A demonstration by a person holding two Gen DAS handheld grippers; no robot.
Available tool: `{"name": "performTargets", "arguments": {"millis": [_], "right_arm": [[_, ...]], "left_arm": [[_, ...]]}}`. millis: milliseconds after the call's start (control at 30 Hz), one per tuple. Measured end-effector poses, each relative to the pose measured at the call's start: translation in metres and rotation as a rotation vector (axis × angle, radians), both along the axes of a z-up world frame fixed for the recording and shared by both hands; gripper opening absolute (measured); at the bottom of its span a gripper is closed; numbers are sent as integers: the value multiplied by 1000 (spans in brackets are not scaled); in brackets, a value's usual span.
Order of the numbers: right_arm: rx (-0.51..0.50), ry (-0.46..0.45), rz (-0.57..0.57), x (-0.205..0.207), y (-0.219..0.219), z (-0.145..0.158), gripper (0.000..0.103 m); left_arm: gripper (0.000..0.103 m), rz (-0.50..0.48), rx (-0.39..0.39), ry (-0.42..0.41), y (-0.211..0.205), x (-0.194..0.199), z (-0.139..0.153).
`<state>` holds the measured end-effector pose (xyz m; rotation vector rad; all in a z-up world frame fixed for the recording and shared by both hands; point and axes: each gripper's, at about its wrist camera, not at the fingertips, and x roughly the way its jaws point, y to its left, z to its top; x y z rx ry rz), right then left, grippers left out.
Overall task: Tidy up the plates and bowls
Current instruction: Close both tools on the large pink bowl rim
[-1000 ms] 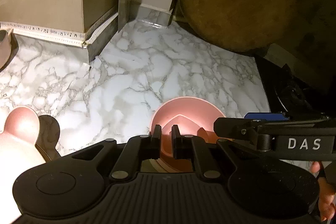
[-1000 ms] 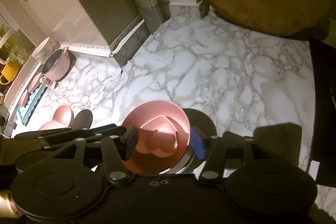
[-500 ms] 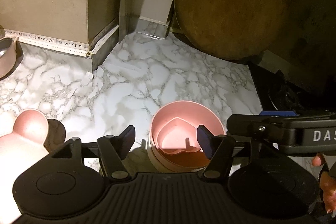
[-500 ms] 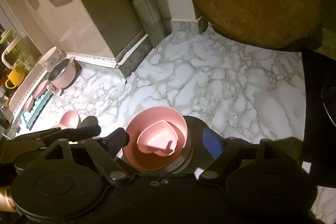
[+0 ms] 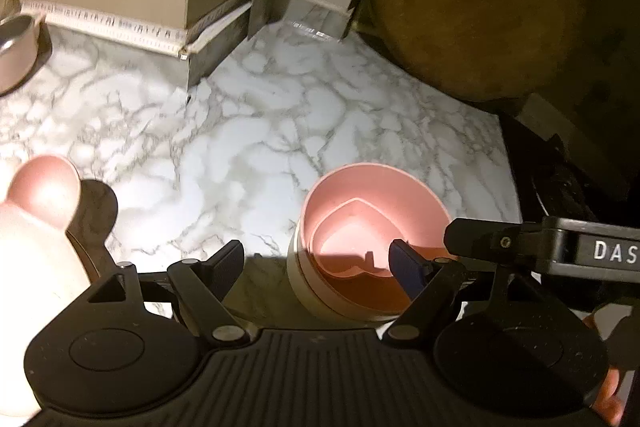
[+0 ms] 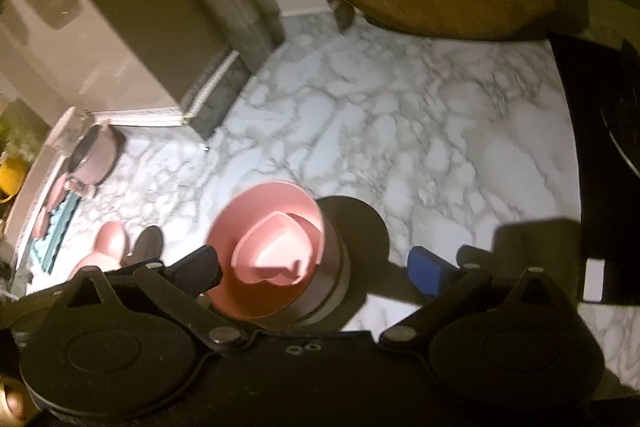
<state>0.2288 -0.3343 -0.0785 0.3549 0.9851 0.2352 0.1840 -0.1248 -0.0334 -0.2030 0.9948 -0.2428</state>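
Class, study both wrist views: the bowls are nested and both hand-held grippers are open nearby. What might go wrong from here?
1. The left hand-held gripper has one fingertip over the pink round bowl; a careless move could clip the rim and tip the stack.
2. The heart-shaped bowl sits loosely inside, so it may shift if the stack is jolted.
3. The right hand-held gripper crowds the same stack, so the two could collide.
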Motion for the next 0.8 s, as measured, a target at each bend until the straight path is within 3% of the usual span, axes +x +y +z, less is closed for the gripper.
{"name": "performTargets", "arguments": {"millis": [300, 600, 800], "right_arm": [[-30, 82, -64, 22, 6, -34, 93], [-11, 126, -99, 33, 12, -49, 68], [-10, 139, -91, 38, 15, -50, 62]], "left_arm": [[79, 52, 25, 56, -4, 18, -31], [79, 80, 24, 80, -4, 27, -45], [78, 89, 24, 84, -3, 29, -49]]}}
